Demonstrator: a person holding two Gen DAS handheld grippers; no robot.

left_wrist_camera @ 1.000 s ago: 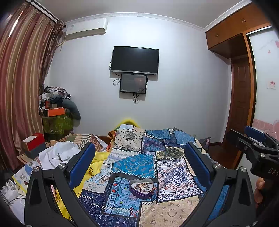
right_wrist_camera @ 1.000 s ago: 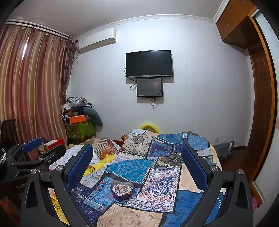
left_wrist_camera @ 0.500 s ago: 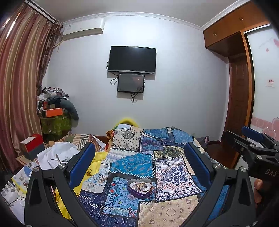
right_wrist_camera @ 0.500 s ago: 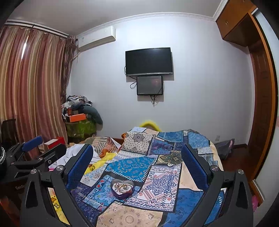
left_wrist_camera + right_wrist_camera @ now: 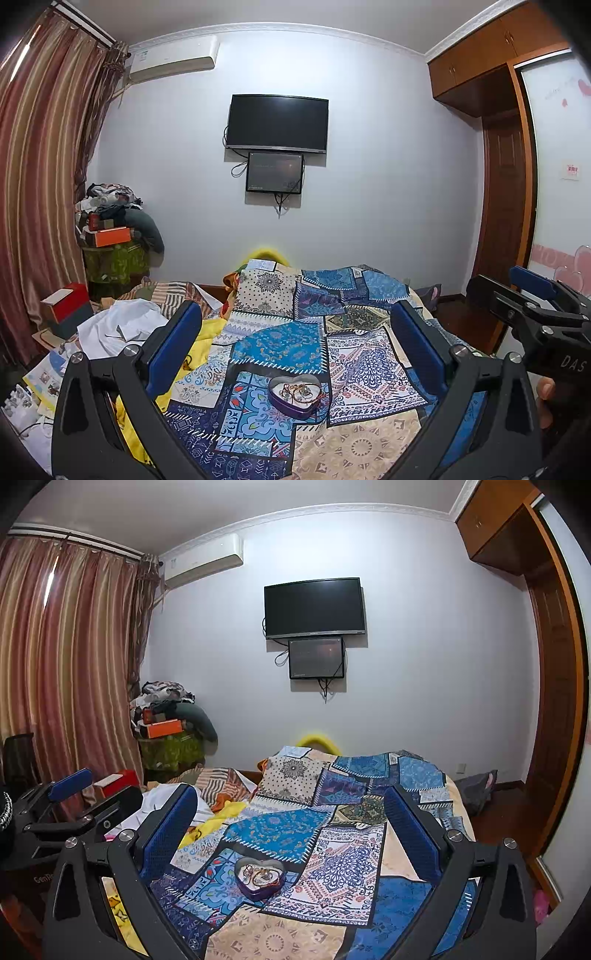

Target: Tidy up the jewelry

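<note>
1. Bedroom with a pale wall, seen from both wrist cameras over a bed (image 5: 369, 443) (image 5: 391, 908).
2. Covered by a patchwork cloth (image 5: 284, 343) (image 5: 280, 830) of many blue, cream and white printed squares, a little wrinkled.
3. On a blue square near the front of the cloth: a purple heart-shaped tin (image 5: 297, 395) (image 5: 260, 880), without lid, upright.
4. Inside the tin: a small tangle of jewelry (image 5: 301, 390) (image 5: 259, 875); single pieces too small to tell.
5. Left gripper (image 5: 295, 349): jaws spread wide, blue pads far from each other, nothing between them, held above the bed with the tin low between the fingers.
6. Right gripper (image 5: 291, 827): jaws also wide apart, holding nothing, the tin a little left of the middle between the fingers.
7. Each gripper visible also at the edge of the other camera: right one (image 5: 532, 299), left one (image 5: 70, 781).
8. On the far wall: a dark television (image 5: 277, 123) (image 5: 314, 607), a smaller dark screen (image 5: 274, 172) (image 5: 316, 658) just below it, with loose cables.
9. High on the left: a white air conditioner (image 5: 171, 59) (image 5: 203, 559), beside striped reddish curtains (image 5: 40, 177) (image 5: 70, 664).
10. In the left corner: a pile of clothes and boxes (image 5: 112, 221) (image 5: 166, 709).
11. At right: a brown wooden wardrobe (image 5: 498, 147) (image 5: 554, 686).
12. Left of the bed: white crumpled fabric (image 5: 122, 326) and a red box (image 5: 66, 301).
</note>
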